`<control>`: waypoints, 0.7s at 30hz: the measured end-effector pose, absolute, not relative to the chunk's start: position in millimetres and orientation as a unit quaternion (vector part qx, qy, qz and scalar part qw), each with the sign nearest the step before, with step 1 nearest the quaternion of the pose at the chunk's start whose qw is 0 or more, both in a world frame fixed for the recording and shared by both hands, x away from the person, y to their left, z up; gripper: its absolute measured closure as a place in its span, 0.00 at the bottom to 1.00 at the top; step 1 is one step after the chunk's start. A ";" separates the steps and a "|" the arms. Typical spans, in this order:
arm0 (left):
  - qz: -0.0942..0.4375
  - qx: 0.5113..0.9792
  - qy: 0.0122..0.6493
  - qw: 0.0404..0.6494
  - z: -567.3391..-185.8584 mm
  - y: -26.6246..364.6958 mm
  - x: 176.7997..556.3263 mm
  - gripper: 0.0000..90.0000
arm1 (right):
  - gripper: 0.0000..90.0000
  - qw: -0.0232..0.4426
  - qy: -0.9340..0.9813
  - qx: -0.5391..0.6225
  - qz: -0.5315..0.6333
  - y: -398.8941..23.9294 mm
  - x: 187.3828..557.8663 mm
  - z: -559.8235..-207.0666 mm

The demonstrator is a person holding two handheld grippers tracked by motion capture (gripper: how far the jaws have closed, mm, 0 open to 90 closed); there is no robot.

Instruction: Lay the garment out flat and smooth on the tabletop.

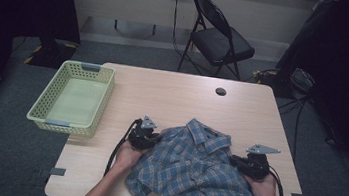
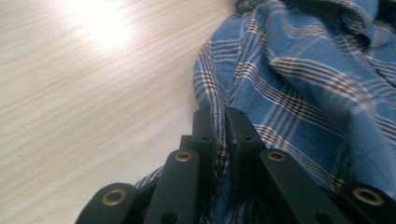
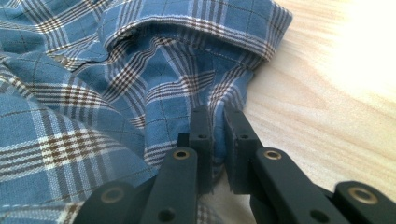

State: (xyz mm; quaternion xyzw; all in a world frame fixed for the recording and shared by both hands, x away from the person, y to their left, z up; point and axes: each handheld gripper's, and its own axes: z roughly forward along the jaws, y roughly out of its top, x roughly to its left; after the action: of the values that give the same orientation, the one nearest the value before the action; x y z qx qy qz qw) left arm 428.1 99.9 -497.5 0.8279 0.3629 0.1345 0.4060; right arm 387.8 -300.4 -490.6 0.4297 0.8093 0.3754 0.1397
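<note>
Blue plaid shirt (image 1: pixel 193 173) lies crumpled near the surface's (image 1: pixel 173 95) front edge; left tool (image 2: pixel 219 122) and right tool (image 3: pixel 217 119) each pinch its cloth.

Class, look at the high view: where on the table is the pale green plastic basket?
The pale green plastic basket sits at the far left corner of the light wooden table, overhanging its left edge, left of the blue plaid shirt.

Soft, woven blue plaid cotton shirt (image 1: pixel 193 173), matt and creased. Pale wood-grain table (image 1: pixel 173 95), smooth with a slight sheen. Pale green perforated plastic basket (image 1: pixel 44 99). Matt black plastic jaws with brass-coloured metal rivets.
</note>
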 end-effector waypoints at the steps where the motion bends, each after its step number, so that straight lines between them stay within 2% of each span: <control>1: 0.136 0.829 0.360 0.406 -497.6 98.2 425.6 0.93 | 0.93 0.139 0.810 0.429 0.376 -300.8 387.4 -490.5; 9: 0.097 0.841 0.335 0.413 -496.5 86.8 401.2 0.94 | 0.93 0.111 0.803 0.439 0.387 -311.9 378.8 -491.5; 15: 0.075 0.849 0.320 0.414 -495.3 94.6 382.2 0.94 | 0.93 0.089 0.800 0.440 0.397 -317.7 365.0 -491.5; 21: 0.079 0.852 0.299 0.423 -486.7 111.7 366.3 0.94 | 0.93 0.059 0.782 0.431 0.447 -330.2 346.8 -478.2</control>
State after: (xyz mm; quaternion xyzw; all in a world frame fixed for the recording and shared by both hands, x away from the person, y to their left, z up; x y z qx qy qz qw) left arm 366.3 111.7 -486.7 0.8516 0.2992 0.0788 0.4232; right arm 346.8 -330.2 -478.2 0.4308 0.7817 0.4472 0.0586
